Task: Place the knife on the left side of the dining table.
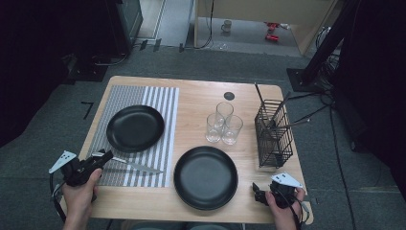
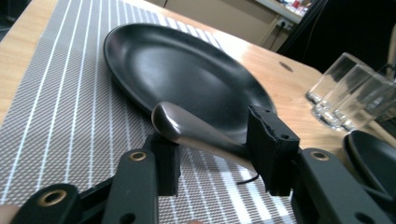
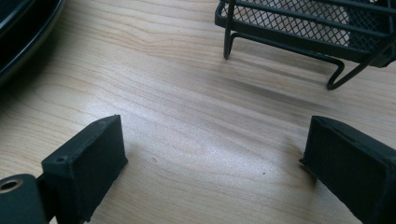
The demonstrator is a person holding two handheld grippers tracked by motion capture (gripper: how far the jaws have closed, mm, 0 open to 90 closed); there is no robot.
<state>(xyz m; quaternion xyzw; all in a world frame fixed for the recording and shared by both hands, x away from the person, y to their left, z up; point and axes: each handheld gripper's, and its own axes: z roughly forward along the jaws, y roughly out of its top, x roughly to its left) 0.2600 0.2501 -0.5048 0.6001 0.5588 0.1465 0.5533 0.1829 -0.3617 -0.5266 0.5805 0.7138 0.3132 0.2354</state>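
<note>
Wire basket (image 1: 274, 139) holds utensils (image 1: 282, 111) (plates bare).

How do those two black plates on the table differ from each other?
The far plate sits on the striped placemat, while the near plate rests on bare wood. A knife lies beside the far plate, its handle between the left tongs; nothing lies beside the near plate. Both are round, matte black and empty.

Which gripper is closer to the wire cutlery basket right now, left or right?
Right. The right gripper rests on the table just in front of the wire cutlery basket. The left gripper is across the table at the knife on the striped placemat.
</note>
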